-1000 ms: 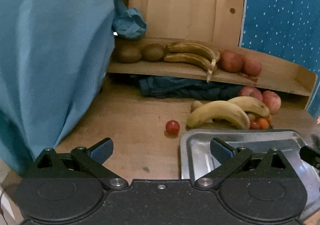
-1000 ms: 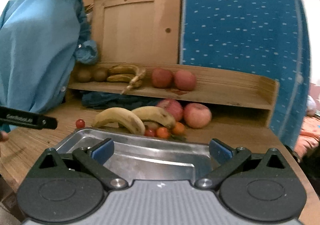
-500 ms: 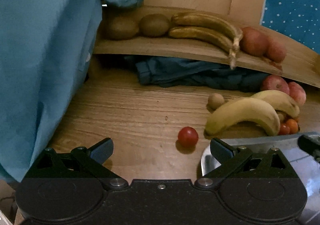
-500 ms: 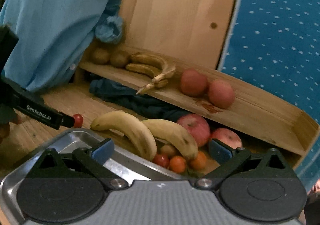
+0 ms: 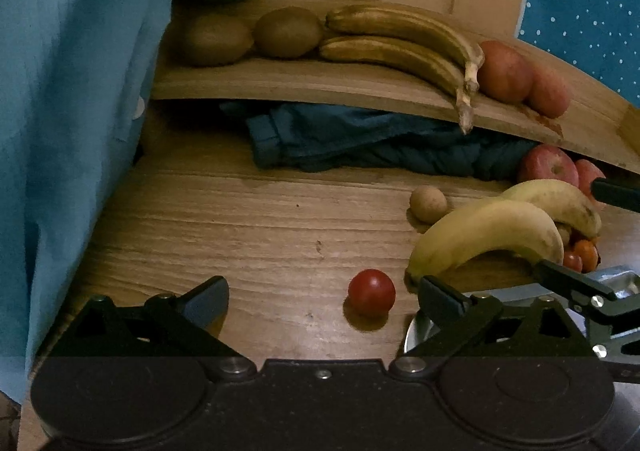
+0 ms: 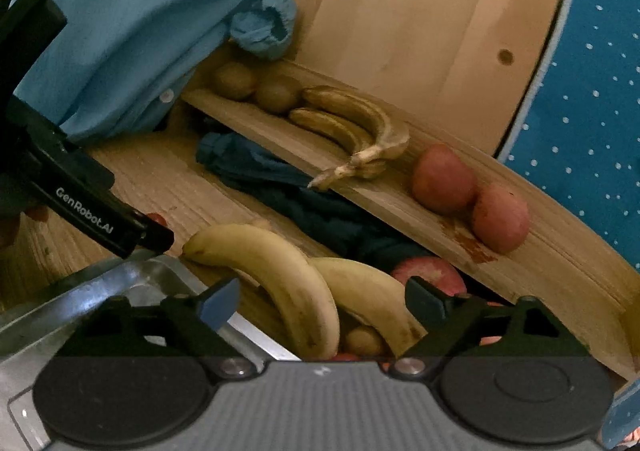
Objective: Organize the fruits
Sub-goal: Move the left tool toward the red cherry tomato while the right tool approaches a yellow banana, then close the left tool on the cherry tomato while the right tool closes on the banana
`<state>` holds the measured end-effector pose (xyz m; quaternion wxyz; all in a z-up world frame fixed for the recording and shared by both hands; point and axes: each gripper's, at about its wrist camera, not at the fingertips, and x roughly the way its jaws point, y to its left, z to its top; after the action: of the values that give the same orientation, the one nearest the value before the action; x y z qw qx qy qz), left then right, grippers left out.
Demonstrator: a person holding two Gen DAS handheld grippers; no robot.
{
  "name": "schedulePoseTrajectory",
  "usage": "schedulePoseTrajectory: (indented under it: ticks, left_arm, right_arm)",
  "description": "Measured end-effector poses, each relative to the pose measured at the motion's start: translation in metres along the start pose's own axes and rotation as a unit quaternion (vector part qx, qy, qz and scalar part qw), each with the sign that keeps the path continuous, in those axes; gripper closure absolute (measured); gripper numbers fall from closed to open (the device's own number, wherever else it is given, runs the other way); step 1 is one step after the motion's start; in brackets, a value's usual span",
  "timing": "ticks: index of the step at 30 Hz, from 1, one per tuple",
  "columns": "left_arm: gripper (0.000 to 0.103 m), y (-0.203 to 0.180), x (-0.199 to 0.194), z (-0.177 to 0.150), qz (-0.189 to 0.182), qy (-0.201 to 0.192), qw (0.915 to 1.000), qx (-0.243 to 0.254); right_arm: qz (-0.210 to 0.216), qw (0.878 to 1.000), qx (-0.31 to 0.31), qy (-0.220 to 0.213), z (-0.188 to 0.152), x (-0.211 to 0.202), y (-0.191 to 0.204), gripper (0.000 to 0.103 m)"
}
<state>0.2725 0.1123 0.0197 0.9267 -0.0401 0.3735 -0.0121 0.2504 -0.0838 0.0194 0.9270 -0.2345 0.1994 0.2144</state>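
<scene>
My left gripper [image 5: 324, 299] is open and empty, low over the wooden table, with a red cherry tomato [image 5: 371, 292] lying between its fingertips, nearer the right one. My right gripper [image 6: 322, 301] is open and empty, its fingers on either side of two yellow bananas [image 6: 280, 271] on the table. These bananas [image 5: 486, 235] lie right of the tomato in the left wrist view. A small brown fruit [image 5: 428, 203], red apples [image 5: 550, 167] and small red and orange fruits [image 5: 582, 253] sit around them. A metal tray [image 6: 100, 291] lies at the near edge.
A wooden shelf [image 5: 304, 85] at the back holds two kiwis [image 5: 288, 31], two browned bananas [image 5: 396, 39] and two apples [image 5: 504, 71]. Dark blue cloth [image 5: 360, 147] lies under it. A light blue garment [image 5: 68, 91] hangs on the left. The other gripper's body [image 6: 80, 207] shows at left in the right wrist view.
Both grippers have moved forward and lower towards the fruit. The left one has closed in on the cherry tomato; the right one has passed over the tray to the yellow bananas.
</scene>
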Motion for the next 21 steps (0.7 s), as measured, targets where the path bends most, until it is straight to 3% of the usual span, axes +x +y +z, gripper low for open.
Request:
schedulePoseTrajectory:
  ticks: [10, 15, 21]
  left_arm:
    - [0.011, 0.002, -0.001, 0.0, -0.013, 0.0, 0.9999, 0.0]
    - [0.022, 0.002, -0.002, 0.0, -0.014, 0.001, 0.9999, 0.001]
    - [0.027, -0.001, -0.002, 0.001, -0.015, 0.003, 0.9998, 0.012]
  right_arm:
    - [-0.001, 1.0, -0.009, 0.004, 0.0, 0.007, 0.007, 0.026]
    - [-0.002, 1.0, -0.013, 0.005, -0.001, 0.01, 0.009, 0.031]
    - [-0.001, 1.0, -0.012, 0.005, -0.002, 0.012, 0.011, 0.036]
